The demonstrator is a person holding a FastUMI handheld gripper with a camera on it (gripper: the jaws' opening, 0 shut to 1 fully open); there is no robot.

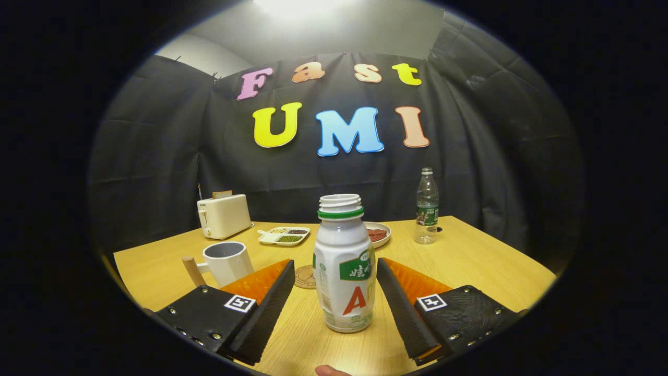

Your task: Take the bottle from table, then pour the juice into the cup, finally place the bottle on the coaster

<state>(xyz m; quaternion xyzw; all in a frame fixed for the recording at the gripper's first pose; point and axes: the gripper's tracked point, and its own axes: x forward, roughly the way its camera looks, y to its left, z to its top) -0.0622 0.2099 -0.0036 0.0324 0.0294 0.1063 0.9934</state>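
The hand-held gripper (334,297) is spread wide, its two fingers standing either side of the bottle (344,266) with a clear gap on each side, so nothing is pinched yet. The bottle stands upright on the table (485,266), between the fingers, and its cap is off: the mouth is open at the top. That open mouth is the main hazard, I think. If one finger reaches the bottle before the other, the push could tip or slide it and juice could spill out. A grip taken too low or too lightly might let the smooth, rounded body slip or swing once it is lifted and tilted. The cup (228,261) stands beyond the left finger, which covers its lower edge, and the coaster (306,277) lies just behind the bottle, partly hidden by it and by that finger; carrying the bottle across could knock the cup's handle. How full the bottle is cannot be told, since its body is opaque, so the tilt needed for pouring is a guess. Whether the cup holds anything is also unclear. At the near edge, a fingertip (330,371) is cut off. Farther back sit a toaster (223,215), a divided tray (284,235), a plate (378,233) half behind the bottle, and a clear water bottle (427,206).
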